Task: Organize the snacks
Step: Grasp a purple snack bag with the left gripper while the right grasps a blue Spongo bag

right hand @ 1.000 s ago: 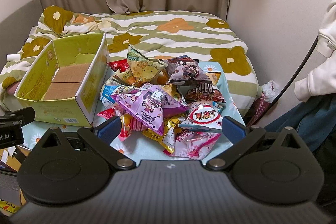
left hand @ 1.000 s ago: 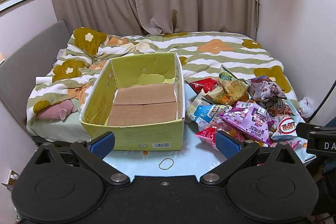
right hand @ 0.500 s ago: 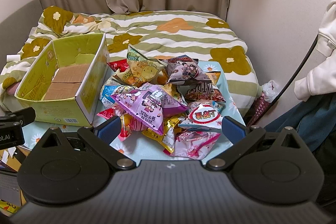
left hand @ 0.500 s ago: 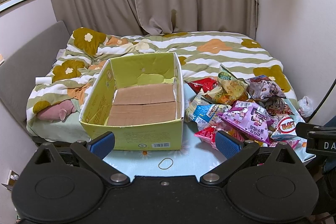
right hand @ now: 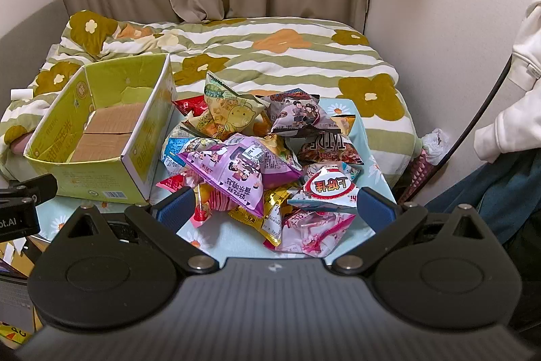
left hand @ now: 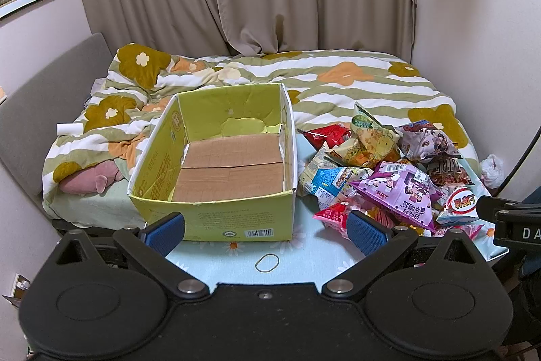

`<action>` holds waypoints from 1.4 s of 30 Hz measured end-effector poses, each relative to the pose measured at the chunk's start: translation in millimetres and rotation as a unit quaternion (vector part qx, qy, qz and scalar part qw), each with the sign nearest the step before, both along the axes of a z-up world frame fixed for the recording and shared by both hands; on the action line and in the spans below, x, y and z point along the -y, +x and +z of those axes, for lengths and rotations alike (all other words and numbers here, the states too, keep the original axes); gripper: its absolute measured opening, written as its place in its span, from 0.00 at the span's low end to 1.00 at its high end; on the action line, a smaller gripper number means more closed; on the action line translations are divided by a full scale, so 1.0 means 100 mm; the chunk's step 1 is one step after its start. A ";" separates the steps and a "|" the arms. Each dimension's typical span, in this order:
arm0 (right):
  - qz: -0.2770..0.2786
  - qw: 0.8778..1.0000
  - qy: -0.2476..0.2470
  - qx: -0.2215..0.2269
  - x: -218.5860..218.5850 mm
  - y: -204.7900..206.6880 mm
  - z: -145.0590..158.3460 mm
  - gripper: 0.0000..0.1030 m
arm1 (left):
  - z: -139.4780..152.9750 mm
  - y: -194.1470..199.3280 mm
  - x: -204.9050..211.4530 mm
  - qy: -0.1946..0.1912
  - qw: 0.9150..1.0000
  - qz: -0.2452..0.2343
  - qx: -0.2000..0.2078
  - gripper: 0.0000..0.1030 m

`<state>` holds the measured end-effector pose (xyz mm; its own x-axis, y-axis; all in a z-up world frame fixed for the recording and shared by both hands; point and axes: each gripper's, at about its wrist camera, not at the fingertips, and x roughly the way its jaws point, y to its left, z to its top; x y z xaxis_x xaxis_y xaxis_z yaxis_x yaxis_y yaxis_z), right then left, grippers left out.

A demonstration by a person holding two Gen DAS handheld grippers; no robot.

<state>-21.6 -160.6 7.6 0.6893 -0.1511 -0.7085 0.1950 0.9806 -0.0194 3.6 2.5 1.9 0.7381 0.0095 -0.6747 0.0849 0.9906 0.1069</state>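
Observation:
An open, empty yellow-green cardboard box [left hand: 216,219] stands on a light blue flowered table [left hand: 304,263]; it also shows in the right wrist view [right hand: 101,181]. Right of it lies a pile of several snack bags, topped by a purple bag [left hand: 402,195] [right hand: 243,168] and a white bag with a red label [right hand: 328,188]. My left gripper [left hand: 267,230] is open and empty, just before the box's front wall. My right gripper [right hand: 275,208] is open and empty, its fingertips at the near edge of the pile.
A rubber band [left hand: 267,262] lies on the table near the left gripper. A bed with a flowered quilt [left hand: 321,80] lies behind the table, with curtains and walls around. A person in a white top [right hand: 514,97] sits at the right.

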 end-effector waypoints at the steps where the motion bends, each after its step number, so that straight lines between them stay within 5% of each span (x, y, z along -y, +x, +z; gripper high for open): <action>1: 0.000 1.000 0.000 0.000 0.00 0.00 0.00 1.00 | 0.00 0.00 0.00 0.000 1.000 0.000 0.000 1.00; 13: -0.005 1.000 0.002 -0.004 0.03 -0.01 0.00 1.00 | 0.00 0.03 0.02 -0.005 1.000 -0.006 -0.011 1.00; 21: -0.018 1.000 -0.012 0.006 0.28 0.14 0.00 1.00 | -0.05 0.20 0.13 -0.019 0.998 -0.064 -0.014 1.00; 29: 0.017 1.000 -0.014 0.007 0.82 0.67 0.05 1.00 | -0.16 0.55 0.69 -0.009 0.992 -0.128 -0.011 1.00; 42: 0.109 0.991 0.058 -0.047 1.48 1.95 -0.44 1.00 | -0.77 1.24 1.75 0.068 0.974 -0.203 -0.071 1.00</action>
